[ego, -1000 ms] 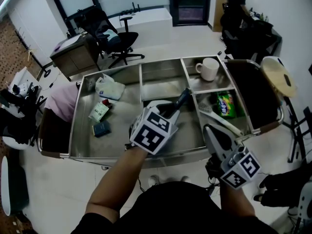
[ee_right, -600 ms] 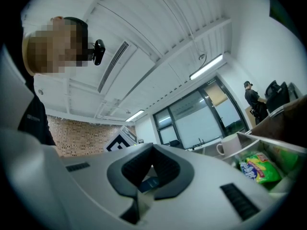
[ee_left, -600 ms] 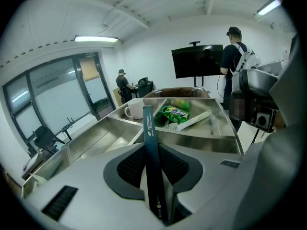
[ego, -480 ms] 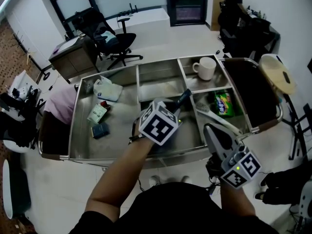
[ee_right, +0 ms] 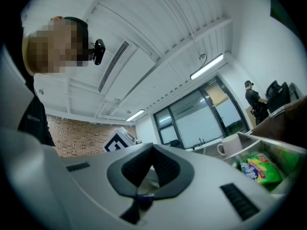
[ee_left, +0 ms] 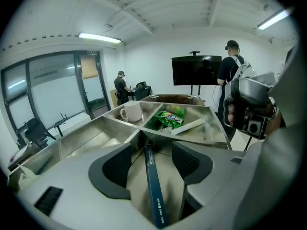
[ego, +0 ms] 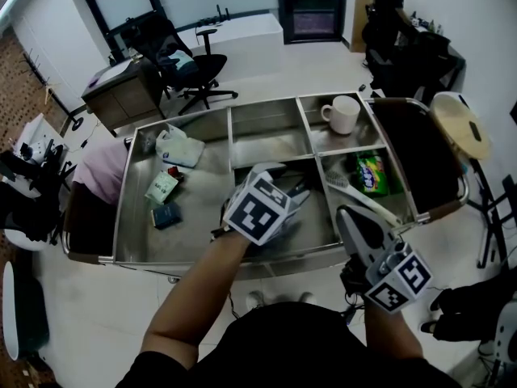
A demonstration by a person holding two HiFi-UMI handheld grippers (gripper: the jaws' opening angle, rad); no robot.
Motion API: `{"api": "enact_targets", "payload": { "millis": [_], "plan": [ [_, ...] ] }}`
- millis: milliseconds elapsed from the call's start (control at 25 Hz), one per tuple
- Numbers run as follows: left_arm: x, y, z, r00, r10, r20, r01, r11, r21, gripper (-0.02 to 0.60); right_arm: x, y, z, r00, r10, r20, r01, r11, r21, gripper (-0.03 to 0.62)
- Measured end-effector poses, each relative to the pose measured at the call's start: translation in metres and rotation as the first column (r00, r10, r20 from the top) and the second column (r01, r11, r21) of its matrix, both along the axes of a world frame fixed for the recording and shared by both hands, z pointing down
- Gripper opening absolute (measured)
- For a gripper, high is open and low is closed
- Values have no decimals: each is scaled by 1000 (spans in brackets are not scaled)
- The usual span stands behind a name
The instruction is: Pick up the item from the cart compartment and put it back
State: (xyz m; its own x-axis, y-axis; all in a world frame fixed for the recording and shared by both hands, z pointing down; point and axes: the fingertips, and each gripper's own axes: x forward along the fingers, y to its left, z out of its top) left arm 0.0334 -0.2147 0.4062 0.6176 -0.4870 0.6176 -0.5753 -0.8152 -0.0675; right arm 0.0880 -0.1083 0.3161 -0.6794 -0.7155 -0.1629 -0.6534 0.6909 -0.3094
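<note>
A slim dark blue box [ee_left: 152, 186] lies lengthwise between the jaws of my left gripper [ee_left: 152, 145], down in the middle front compartment of the steel cart [ego: 242, 258]. The jaws are opening, and their pads stand clear of the box on both sides. From the head view, the left gripper [ego: 287, 186] reaches into that compartment and only the box's end [ego: 299, 191] shows past the marker cube. My right gripper [ego: 349, 214] hovers over the cart's front right corner; seen from its own camera, the right gripper [ee_right: 152, 150] is shut and holds nothing.
A white mug [ego: 347, 113] stands in the back right compartment. A green snack bag [ego: 373, 172] and a white stick [ego: 363, 199] lie in the front right one. The left compartment holds a white bag [ego: 179, 145] and small packs [ego: 163, 186]. An office chair [ego: 182, 59] stands behind.
The left gripper has sunk lower into the middle compartment. The blue box, which stuck up from its jaws before, now lies down, and the jaws have spread apart. The right gripper has stayed put.
</note>
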Motion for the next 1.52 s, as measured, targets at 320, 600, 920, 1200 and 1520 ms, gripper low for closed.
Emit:
{"api": "enact_targets", "payload": {
  "millis": [320, 600, 920, 1200, 1520],
  "plan": [
    [-7, -2, -19, 995, -26, -92, 30, 999, 36, 231, -6, -1, 1, 1000, -6, -3, 6, 1000, 0, 15],
    [-18, -3, -36, 978, -59, -201, 77, 993, 85, 0, -9, -2, 2, 1000, -9, -8, 9, 1000, -3, 15],
    [-27, -6, -46, 969, -84, -234, 114, 987, 115, 0, -14, -2, 2, 1000, -15, -10, 15, 1000, -1, 15],
    [-49, 5, -99, 895, -79, -438, 193, 956, 222, 0, -19, -4, 2, 1000, -20, -25, 19, 1000, -6, 15],
    [-87, 46, -144, 807, -57, -587, 282, 911, 300, 0, -29, -6, 2, 998, -43, -41, 43, 999, -10, 14]
  ]
}}
